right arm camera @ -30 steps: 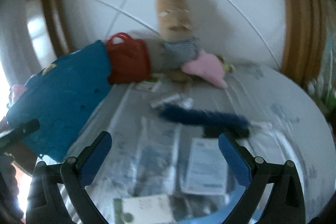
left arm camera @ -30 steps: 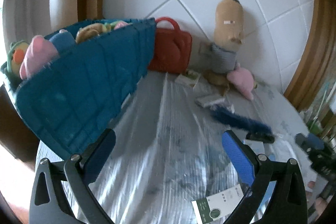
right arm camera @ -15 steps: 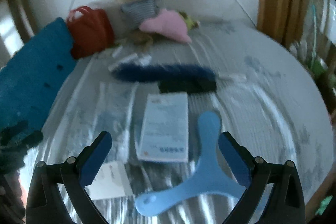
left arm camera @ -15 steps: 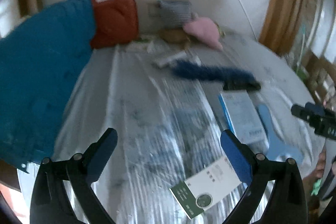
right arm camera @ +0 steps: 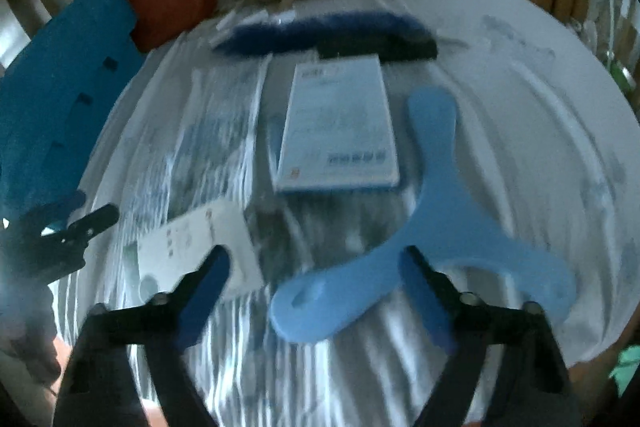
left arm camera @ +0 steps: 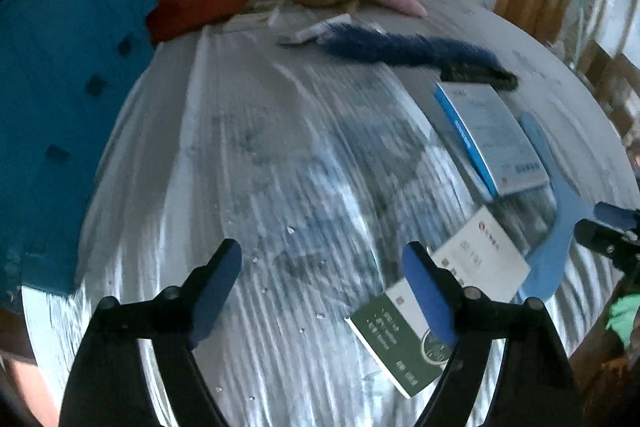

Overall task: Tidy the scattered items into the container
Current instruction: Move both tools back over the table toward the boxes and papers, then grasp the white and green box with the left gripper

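Blue-padded L gripper point(left arm camera: 322, 261) angled down, closing, empty

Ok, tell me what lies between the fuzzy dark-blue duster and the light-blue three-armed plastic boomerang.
The white-and-blue flat box lies between the duster and the boomerang, clearest in the right wrist view.

Print is showing on the green-and-white card point(left arm camera: 404, 339) and the blue-edged white box point(right arm camera: 340, 125), but it is blurring past reading. No word or number is coming through.
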The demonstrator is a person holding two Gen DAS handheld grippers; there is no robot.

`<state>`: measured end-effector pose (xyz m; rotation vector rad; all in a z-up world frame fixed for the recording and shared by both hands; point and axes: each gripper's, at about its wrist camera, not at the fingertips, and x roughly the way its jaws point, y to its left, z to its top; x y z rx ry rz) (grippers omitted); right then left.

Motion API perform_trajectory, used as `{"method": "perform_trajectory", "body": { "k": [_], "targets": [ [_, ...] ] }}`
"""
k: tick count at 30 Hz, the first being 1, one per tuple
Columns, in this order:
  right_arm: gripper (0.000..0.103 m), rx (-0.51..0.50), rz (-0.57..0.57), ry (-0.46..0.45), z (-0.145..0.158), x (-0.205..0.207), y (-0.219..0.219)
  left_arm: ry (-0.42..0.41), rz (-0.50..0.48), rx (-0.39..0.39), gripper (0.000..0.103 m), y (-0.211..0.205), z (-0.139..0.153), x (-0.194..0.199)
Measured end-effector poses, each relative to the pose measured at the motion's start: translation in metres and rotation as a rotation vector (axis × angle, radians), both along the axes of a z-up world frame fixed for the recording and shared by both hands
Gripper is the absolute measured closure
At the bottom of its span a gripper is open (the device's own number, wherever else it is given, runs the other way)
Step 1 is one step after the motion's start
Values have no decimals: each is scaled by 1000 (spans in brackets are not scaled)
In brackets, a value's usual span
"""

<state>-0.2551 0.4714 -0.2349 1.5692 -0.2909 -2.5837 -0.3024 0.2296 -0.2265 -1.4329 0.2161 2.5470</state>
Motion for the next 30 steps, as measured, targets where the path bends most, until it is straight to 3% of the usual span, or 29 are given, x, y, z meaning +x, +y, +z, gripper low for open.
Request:
{"method": "perform_trajectory", "body": {
  "k": [3,5,9,11,15,19,23,25,26,27,30],
  "targets": [
    [46,-1,-36,-35,-12,13,-11,-1,-96,-2,20,8,-8,2],
    [52,3,-36,-64,-20,20,-23,-7,-121,-4,20,8,-14,1],
    [52,24,-14,-103,-36,29,-52,-16,-118,-29,20,-3,-28,-3],
    [52,47,7,-104,-40,23,-68,-28,-118,-4,20,-13,-32,-3],
    [52,73,40,-80,-43,-10,-92,-33,-111,22,20,-28,-34,-5],
    [52,30,91,-42,-39,-54,-106,-32,-78,31,20,-41,-33,-11],
    [44,55,163,-2,-33,-87,-129,-28,-10,70,20,-54,-23,-19],
    [33,63,167,20,-28,-91,-128,-30,16,113,18,-55,-15,-21],
    [20,67,158,23,-26,-88,-122,-31,27,120,15,-52,-12,-23],
    [15,72,149,26,-24,-85,-115,-32,38,123,7,-49,-10,-24],
    [15,86,107,17,-21,-77,-87,-44,57,134,3,-31,-12,-30]
  ]
}}
